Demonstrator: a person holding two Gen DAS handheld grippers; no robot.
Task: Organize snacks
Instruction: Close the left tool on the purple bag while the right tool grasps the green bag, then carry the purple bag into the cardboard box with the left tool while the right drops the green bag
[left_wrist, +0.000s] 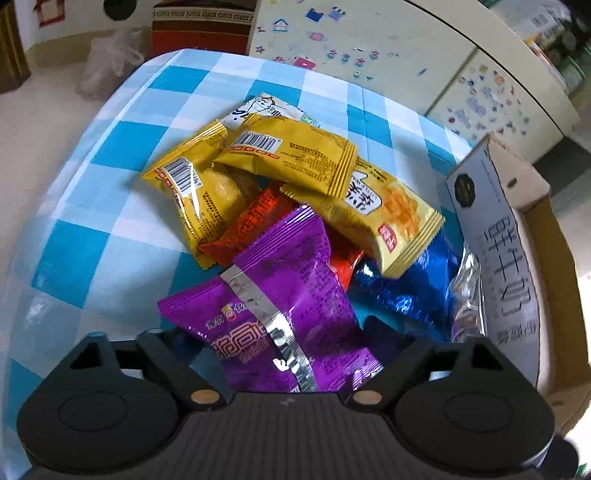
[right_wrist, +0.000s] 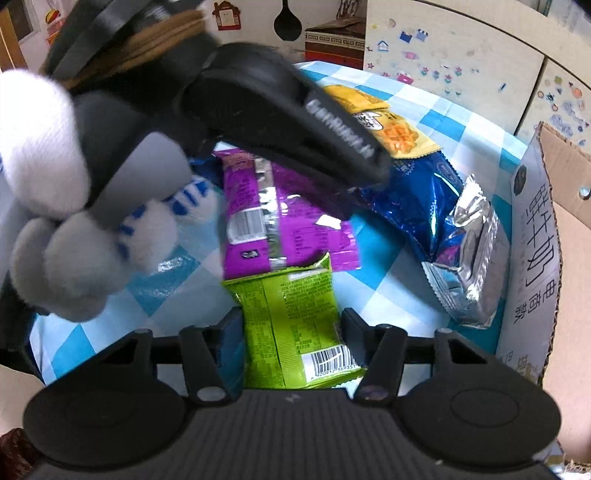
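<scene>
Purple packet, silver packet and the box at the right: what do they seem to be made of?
Purple packet: glossy plastic film, likely foil-lined; it shows crinkles, sharp highlights and a bare silver seam strip.
Silver packet: unprinted metallic foil film, mirror-like, with crimped zigzag ends.
Box: corrugated cardboard, matte brown inside, with a printed pale outer face; the cut edge looks wavy.

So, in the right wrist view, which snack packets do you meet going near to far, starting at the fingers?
Green packet between the fingers → purple packet → blue packet → yellow packet at the far end.
</scene>
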